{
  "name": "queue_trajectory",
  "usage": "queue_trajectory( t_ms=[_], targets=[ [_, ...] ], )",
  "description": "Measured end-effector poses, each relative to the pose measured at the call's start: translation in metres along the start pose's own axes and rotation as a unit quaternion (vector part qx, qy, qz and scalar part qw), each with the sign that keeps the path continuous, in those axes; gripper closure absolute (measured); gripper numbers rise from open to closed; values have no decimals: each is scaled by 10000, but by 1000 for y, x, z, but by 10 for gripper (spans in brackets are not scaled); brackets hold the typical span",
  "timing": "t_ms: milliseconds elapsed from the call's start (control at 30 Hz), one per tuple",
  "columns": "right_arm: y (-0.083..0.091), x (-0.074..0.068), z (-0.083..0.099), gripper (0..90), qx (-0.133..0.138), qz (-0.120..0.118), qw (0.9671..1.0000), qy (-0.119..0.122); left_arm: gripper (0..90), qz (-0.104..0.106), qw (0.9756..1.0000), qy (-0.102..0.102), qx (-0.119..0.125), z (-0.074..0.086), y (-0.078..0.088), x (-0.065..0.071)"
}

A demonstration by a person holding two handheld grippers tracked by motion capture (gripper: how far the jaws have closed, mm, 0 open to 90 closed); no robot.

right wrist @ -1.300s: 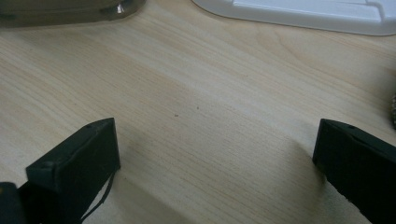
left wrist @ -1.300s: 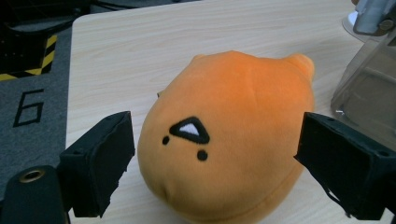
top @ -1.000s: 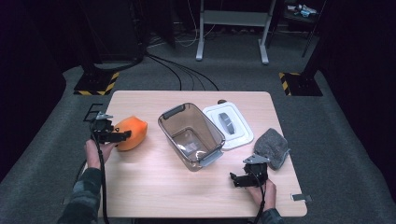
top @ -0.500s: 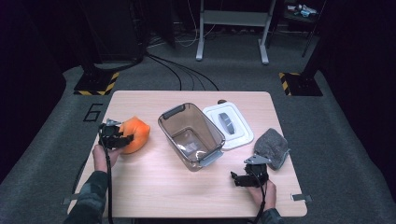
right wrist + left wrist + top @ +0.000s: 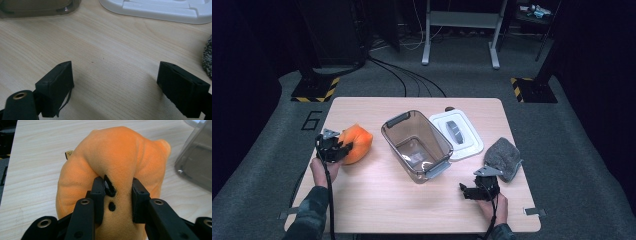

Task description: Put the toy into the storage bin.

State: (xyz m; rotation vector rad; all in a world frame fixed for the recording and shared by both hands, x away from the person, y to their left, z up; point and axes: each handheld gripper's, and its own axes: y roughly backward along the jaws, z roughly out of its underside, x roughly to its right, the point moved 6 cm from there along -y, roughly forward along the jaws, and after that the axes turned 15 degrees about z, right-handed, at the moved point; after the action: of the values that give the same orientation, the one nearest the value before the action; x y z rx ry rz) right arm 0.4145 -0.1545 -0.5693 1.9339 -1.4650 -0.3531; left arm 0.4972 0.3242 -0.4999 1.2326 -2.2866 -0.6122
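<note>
While pinching orange plush (image 5: pixel 117 157), left claw (image 5: pixel 117 192) closed.

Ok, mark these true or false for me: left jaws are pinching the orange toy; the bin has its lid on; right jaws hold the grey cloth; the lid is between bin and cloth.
1. The left gripper is pinching the soft orange plush toy. True; its jaws have just been closing, and the plush bulges between them.
2. The clear brown plastic bin has its lid on. False: it stands open, and the white plastic lid lies on the table beside it.
3. The right gripper holds the grey fuzzy cloth. False: its jaws are open over bare wooden table.
4. The lid lies between bin and cloth. True.
</note>
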Motion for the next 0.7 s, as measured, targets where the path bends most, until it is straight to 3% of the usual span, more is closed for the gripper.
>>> queue_trajectory(
  t_ms=[167, 333, 567, 700],
  targets=[
    [0, 0, 0, 128, -4, 29, 10000, -27, 699, 51, 10000, -44, 7, -1, 9, 3],
    [0, 1, 0, 128, -8, 41, 10000, -53, 699, 13, 9997, 25, 224, -2, 19, 5],
    [0, 1, 0, 128, -13, 54, 10000, -74, 700, 26, 9998, -8, 174, -4, 27, 10],
    [0, 1, 0, 127, -13, 60, 9999, -81, 699, 30, 9996, 13, 282, -12, 32, 9]
  ],
)
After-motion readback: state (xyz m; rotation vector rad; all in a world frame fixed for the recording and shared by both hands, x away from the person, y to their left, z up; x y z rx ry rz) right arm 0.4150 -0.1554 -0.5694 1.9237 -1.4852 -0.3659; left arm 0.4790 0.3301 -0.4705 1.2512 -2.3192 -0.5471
